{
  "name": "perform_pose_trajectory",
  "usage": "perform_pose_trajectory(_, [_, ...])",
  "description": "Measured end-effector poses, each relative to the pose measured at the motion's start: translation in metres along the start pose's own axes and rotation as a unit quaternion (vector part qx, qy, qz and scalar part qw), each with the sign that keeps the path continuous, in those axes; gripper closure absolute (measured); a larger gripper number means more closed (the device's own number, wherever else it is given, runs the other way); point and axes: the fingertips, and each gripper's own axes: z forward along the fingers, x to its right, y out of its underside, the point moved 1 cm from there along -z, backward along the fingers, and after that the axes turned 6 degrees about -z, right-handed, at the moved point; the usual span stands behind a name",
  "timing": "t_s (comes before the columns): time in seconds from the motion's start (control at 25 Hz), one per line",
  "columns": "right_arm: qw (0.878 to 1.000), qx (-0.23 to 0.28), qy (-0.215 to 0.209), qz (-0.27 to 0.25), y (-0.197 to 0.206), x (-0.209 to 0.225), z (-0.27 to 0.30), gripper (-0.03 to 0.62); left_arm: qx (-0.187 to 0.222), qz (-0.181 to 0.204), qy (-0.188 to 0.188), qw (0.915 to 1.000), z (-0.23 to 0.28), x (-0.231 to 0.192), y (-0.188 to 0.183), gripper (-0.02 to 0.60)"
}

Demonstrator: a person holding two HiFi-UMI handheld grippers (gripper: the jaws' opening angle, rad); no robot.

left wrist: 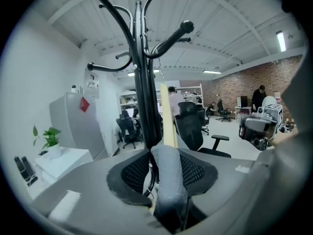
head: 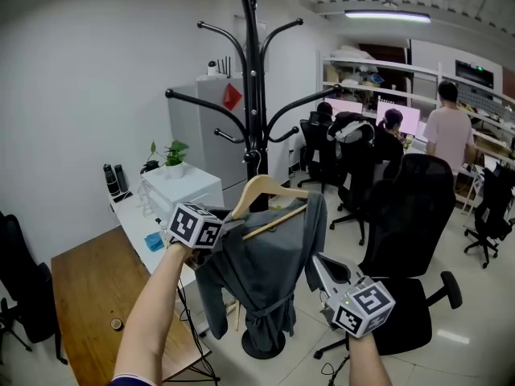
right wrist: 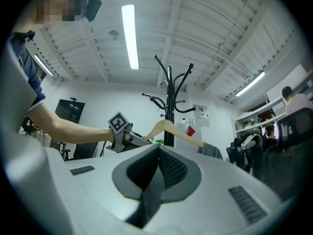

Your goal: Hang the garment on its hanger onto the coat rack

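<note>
The left gripper (head: 224, 223) has its jaws parted. The cloth-covered shoulder of the pale wooden hanger (head: 269, 187) lies loosely between them, not pinched. From there the hanger's long axis runs straight ahead along the jaws to the pole of the tall black metal coat rack (head: 254, 71), where its hook seems to rest on a lower arm. The dark grey garment (head: 265, 268) droops beneath. The right gripper (head: 318, 262), closed on nothing, sits lower, beside the garment's right edge.

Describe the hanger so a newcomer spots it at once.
Start at the tall black coat rack standing in the middle of the room. Against its pole, below the curved arms, is a pale wooden hanger. It alone carries a dark grey garment.
</note>
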Motion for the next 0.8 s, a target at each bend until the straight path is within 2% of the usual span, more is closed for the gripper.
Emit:
perform_pose_trajectory(0.08, [1.0,0.0,-0.007,0.002,0.001,-0.004,0.002,0.594,0.016,0.006,-0.03,0.9994,-0.012,-0.007,-0.006,0.358])
perform_pose_trajectory(0.12, [1.0,0.001,-0.01,0.003,0.001,-0.005,0.002,0.594,0.019,0.013,-0.049,0.9986,-0.019,-0.01,-0.008,0.344])
perform_pose_trajectory(0.28, [1.0,0.002,-0.025,0.0,0.0,-0.012,0.006,0.594,0.048,0.044,-0.133,0.989,-0.059,-0.015,-0.02,0.342])
perform_pose_trajectory(0.32, [1.0,0.001,-0.029,0.0,0.001,-0.014,0.007,0.594,0.06,0.046,-0.144,0.9866,-0.069,-0.011,-0.022,0.364])
perform_pose_trajectory(0.48, [0.999,-0.002,-0.047,0.007,0.002,-0.022,0.015,0.594,0.096,0.037,-0.157,0.9822,-0.096,0.018,-0.025,0.461])
perform_pose_trajectory(0.6, [0.998,-0.005,-0.06,0.011,0.006,-0.031,0.021,0.594,0.105,0.023,-0.162,0.9809,-0.099,0.041,-0.012,0.577])
perform_pose_trajectory(0.72, [0.997,-0.013,-0.071,0.013,0.015,-0.036,0.024,0.594,0.098,0.005,-0.158,0.9827,-0.088,0.064,0.017,0.577])
perform_pose_trajectory(0.8, [0.997,-0.022,-0.076,0.017,0.023,-0.04,0.024,0.594,0.093,-0.024,-0.145,0.9848,-0.079,0.08,0.042,0.577])
